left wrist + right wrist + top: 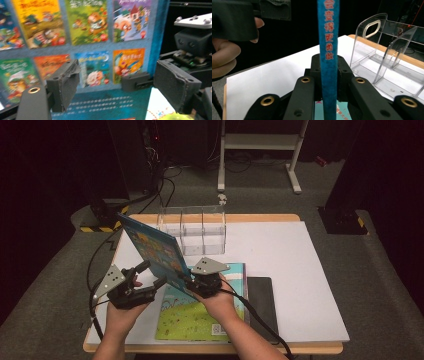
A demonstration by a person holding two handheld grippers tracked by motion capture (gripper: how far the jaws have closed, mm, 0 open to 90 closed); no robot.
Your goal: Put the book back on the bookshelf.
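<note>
Between tool pads, book (328, 50) upright (spine vertical)

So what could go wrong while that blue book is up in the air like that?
The blue book is pinched only near its spine by the right gripper, so it might tilt or slip out. The left gripper is open beside the cover and not holding it, so nothing backs it up. If the book swings, it could knock the clear plastic organizer just behind it, or drop onto the green book lying below.
</note>
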